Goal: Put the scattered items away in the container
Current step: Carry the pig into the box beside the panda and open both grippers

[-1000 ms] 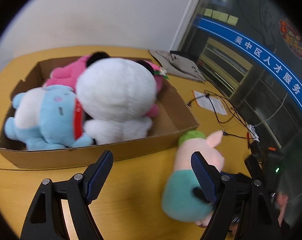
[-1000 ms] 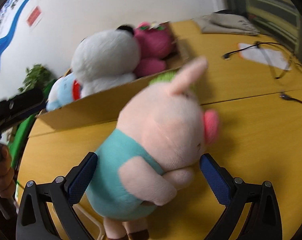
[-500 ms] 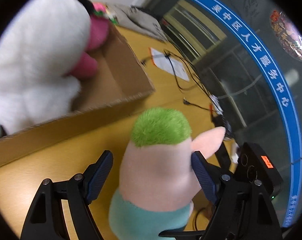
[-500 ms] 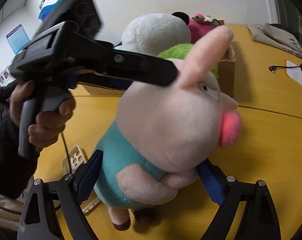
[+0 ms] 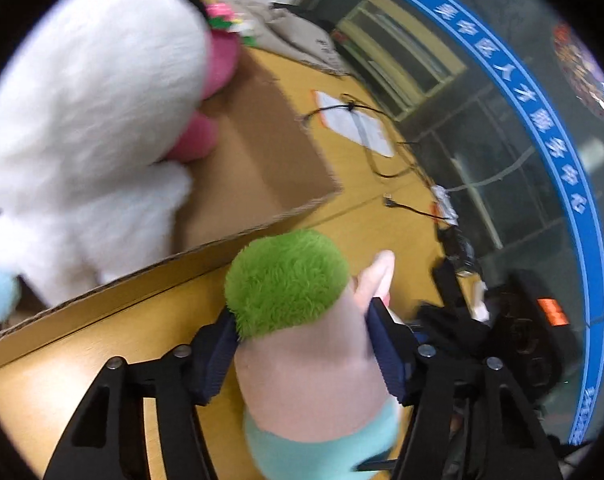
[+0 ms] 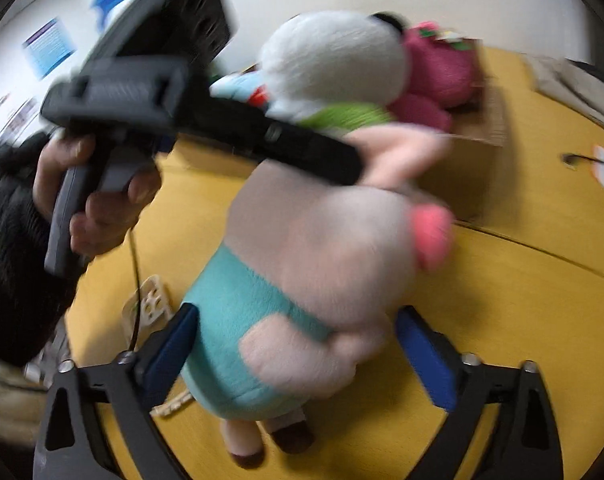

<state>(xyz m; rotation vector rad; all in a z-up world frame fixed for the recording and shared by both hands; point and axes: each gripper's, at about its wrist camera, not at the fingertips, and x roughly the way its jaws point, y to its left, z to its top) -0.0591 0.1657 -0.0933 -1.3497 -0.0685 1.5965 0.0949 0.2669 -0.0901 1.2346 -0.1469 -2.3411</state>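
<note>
A pink pig plush (image 5: pixel 285 280) with green hair and a teal shirt stands on the yellow table beside the cardboard box (image 5: pixel 261 152). My left gripper (image 5: pixel 302 352) comes from above. Its jaws are closing, and both pads press the pig's head. In the right wrist view the pig's body (image 6: pixel 322 248) sits between the jaws of my right gripper (image 6: pixel 297 352), which are opening. The right pad stands clear of the plush. A hand (image 6: pixel 97 208) holds the left gripper there. The box (image 6: pixel 490 120) holds a white plush (image 5: pixel 89 100), a pink plush (image 5: pixel 221 64) and a blue plush (image 6: pixel 237 86).
Black cables (image 5: pixel 382 152) and a sheet of paper (image 5: pixel 354 124) lie on the table right of the box. A folded grey cloth (image 5: pixel 297 44) lies behind it. A white power strip (image 6: pixel 149 304) lies at the table's left edge. A glass wall stands on the right.
My left gripper swung from the box down over the pig, and its jaws narrowed onto the head. The right gripper's jaws spread a little off the pig's body.
</note>
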